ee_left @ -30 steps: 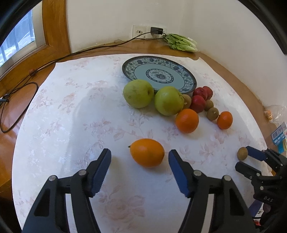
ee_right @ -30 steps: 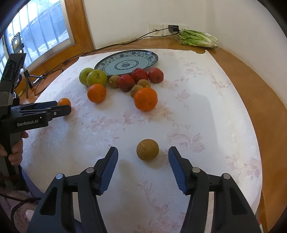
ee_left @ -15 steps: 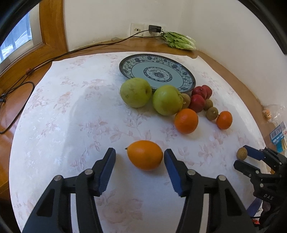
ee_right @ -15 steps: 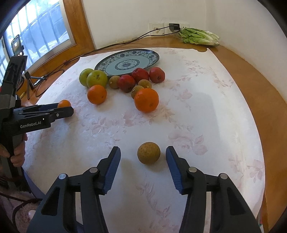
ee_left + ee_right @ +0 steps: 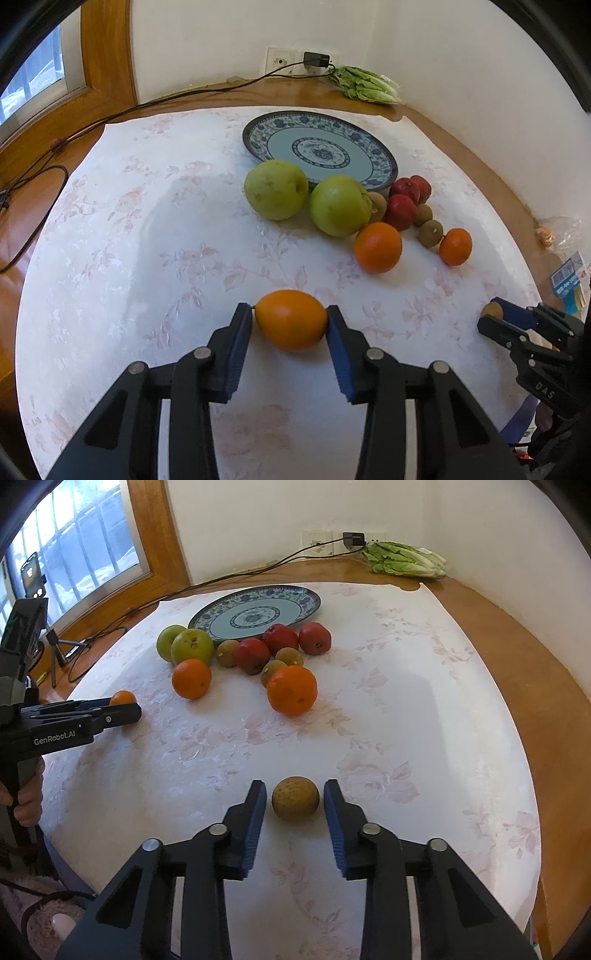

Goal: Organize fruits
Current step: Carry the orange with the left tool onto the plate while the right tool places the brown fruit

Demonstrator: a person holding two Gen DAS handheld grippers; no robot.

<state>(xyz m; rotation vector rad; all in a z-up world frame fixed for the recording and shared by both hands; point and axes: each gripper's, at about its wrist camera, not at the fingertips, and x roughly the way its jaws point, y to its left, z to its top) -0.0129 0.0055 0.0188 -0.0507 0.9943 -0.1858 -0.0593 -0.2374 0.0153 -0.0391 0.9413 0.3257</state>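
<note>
My left gripper (image 5: 290, 325) has its blue pads touching both ends of an oval orange fruit (image 5: 291, 319) that rests on the tablecloth. My right gripper (image 5: 295, 800) is open around a small brown fruit (image 5: 295, 798), with small gaps on both sides. A blue patterned plate (image 5: 321, 147) stands empty at the back. In front of it lie two green apples (image 5: 276, 189), red fruits (image 5: 402, 210), small brown fruits (image 5: 430, 233) and two oranges (image 5: 377, 247).
A floral white cloth (image 5: 147, 240) covers the round wooden table. Bagged lettuce (image 5: 365, 86) and a black cable (image 5: 110, 118) lie at the back by the wall socket. A window is at the left. Packages (image 5: 569, 280) sit at the right edge.
Both grippers have moved forward and narrowed. The left pads now touch the oval orange fruit. The right jaws have closed in around the brown fruit with gaps left.
</note>
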